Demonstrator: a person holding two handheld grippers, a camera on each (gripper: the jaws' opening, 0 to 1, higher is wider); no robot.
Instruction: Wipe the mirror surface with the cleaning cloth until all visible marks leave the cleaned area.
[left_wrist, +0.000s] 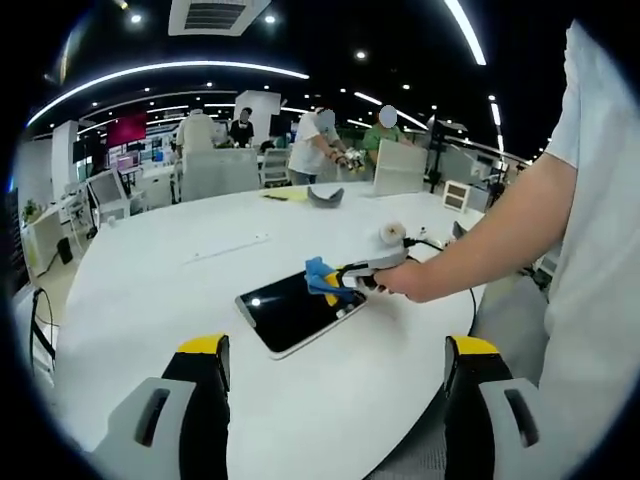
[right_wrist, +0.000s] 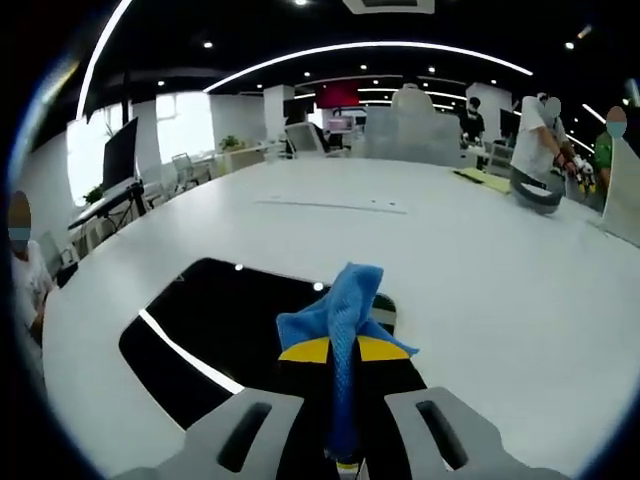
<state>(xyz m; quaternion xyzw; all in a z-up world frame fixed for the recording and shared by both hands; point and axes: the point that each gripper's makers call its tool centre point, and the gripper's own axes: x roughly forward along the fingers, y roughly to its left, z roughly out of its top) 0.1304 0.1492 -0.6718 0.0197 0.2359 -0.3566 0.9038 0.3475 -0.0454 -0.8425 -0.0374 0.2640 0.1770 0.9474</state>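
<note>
Cloth: the blue cloth (right_wrist: 340, 310) is pinched between the jaws of the right gripper (right_wrist: 342, 352), its free end bunched up above the yellow tips. It looks soft and light, so it will likely fold and drag rather than lie flat.
Cloth grip: a hold low on the fold, as it is now, seems best; judged from the bunching, pressing it flat would give more contact.
Mirror: the mirror (left_wrist: 295, 310) is a dark, glossy, rounded rectangle lying flat on the white table (left_wrist: 160, 280), near the edge closest to the person. It reflects a ceiling light strip. It looks thin, stiff, slippery and breakable, and may slide under a sideways push.
Marks: none can be made out on the glass.
Right gripper: clenched on the cloth, held low over the mirror's near corner; in the left gripper view it (left_wrist: 340, 282) sits at the mirror's right end. Whether the cloth touches the glass I cannot tell.
Hand: the person's hand (left_wrist: 405, 280) grips the handle, the forearm reaching in from the right.
Left gripper: the left gripper (left_wrist: 335, 375) is released, jaws wide apart and holding nothing, held back from the mirror above the table.
Judgement: the wipe appears to be just beginning or under way.
</note>
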